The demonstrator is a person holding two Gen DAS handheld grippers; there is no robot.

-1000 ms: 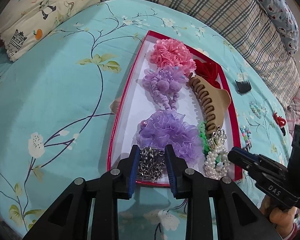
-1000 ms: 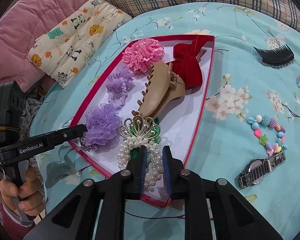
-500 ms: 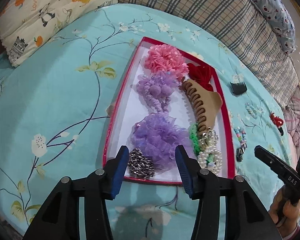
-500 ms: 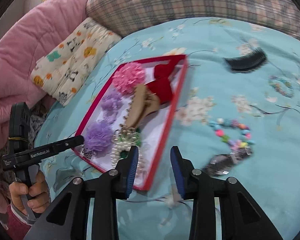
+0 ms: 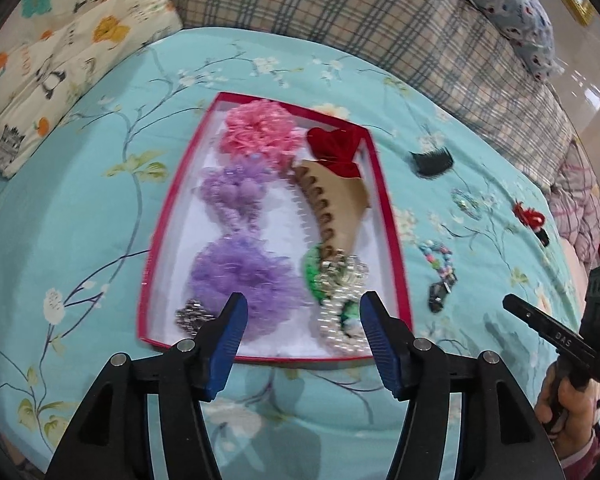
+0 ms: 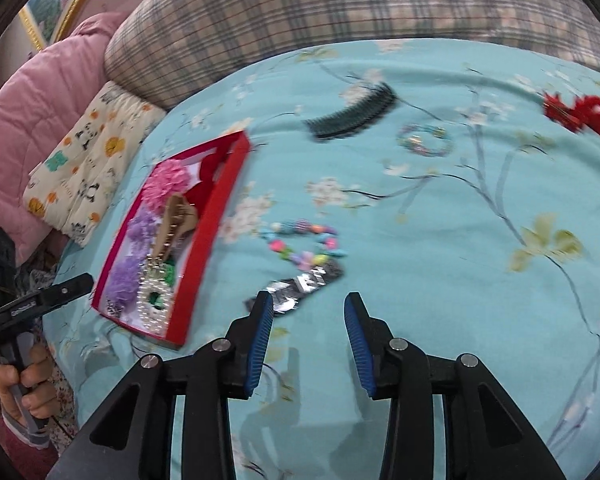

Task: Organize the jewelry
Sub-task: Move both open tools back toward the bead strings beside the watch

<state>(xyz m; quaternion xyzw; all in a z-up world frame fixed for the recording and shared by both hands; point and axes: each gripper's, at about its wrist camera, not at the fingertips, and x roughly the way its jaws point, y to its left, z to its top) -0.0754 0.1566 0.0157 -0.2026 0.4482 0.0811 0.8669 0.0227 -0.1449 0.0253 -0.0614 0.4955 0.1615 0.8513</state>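
Looking largest first: bed carries a red tray, already filled with scrunchies, a hair claw and pearls. Loose pieces lie right of it. Right gripper is spread open, holding nothing, and sits nearest the watch, which lies just ahead and slightly left, partly behind the left fingertip. Watch long axis runs diagonally, lower-left to upper-right, far end touching the bead bracelet. Left gripper is also wide open and empty, hovering at the tray's near edge, well apart from the watch. Likely next pick: watch, right side.
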